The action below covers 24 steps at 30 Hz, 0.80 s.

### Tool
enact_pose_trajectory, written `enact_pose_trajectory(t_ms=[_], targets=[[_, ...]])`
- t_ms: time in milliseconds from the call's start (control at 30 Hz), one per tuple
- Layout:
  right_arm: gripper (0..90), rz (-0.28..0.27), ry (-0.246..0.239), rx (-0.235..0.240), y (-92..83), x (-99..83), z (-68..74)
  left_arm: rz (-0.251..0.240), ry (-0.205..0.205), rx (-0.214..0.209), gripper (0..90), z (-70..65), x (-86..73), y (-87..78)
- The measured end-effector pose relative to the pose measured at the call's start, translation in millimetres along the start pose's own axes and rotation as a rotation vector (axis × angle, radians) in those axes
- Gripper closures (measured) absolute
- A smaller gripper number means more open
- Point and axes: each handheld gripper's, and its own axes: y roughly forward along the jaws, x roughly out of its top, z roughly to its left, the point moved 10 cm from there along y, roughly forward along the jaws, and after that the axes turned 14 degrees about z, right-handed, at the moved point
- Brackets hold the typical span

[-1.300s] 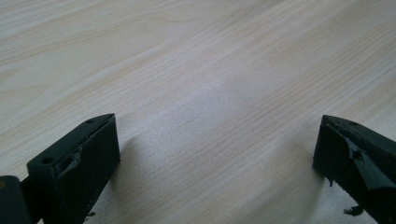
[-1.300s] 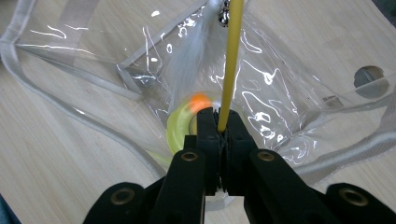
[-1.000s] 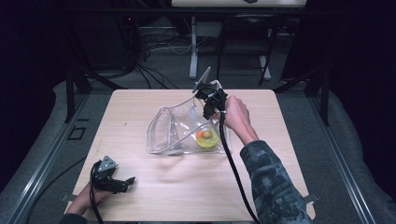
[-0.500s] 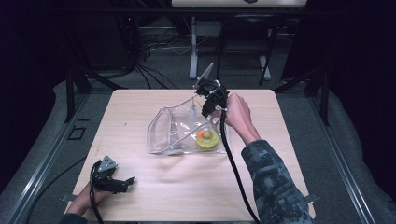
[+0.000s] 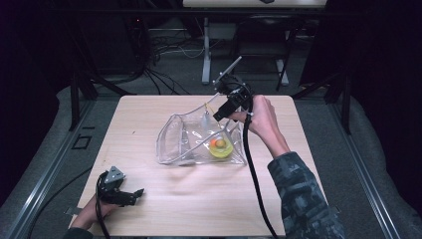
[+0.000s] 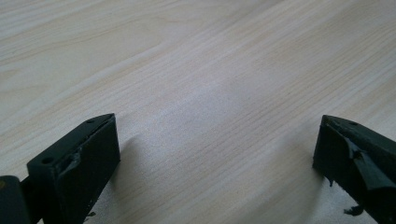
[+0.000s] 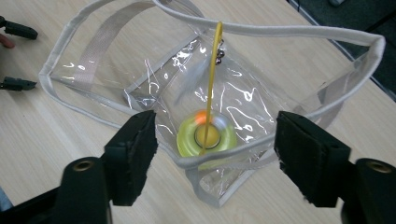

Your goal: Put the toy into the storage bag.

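Observation:
A clear plastic bag (image 5: 181,139) with grey trim lies open in the middle of the wooden table (image 5: 144,112). Inside it rests a yellow-green ring toy (image 5: 219,148) with an orange bead. My right gripper (image 5: 222,113) hovers above the bag's far right corner. Its jaws have just been opening and hold nothing. In the right gripper view the gripper (image 7: 215,135) looks down on the ring toy (image 7: 189,140) through the bag's mouth (image 7: 289,35), and a thin yellow cord (image 7: 212,79) rises from the toy. My left gripper (image 5: 133,195) rests open at the near left corner, over bare wood (image 6: 215,123).
A black cable (image 5: 251,174) trails from the right gripper across the table's near right part. Beyond the far edge stand a white stand leg (image 5: 206,50) and loose floor cables (image 5: 164,50). The left gripper's jaw tips (image 7: 18,30) appear far off in the right gripper view.
The right gripper has lifted away from the bag's far edge and its jaws have spread. The bag, the toy and the left gripper stay put.

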Motion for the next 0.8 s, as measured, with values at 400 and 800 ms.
enact_pose_trajectory(t_ms=[400,800], targets=[[12.3,-0.058,0.012,-0.020,-15.8,-27.6,-6.9,-0.009,-0.007,0.004,0.3,-0.2,0.6,0.7],[6.0,-0.070,0.075,-0.023,-8.5,-71.7,-24.6,-0.009,-0.003,0.006,0.3,0.2,0.6,0.5]])
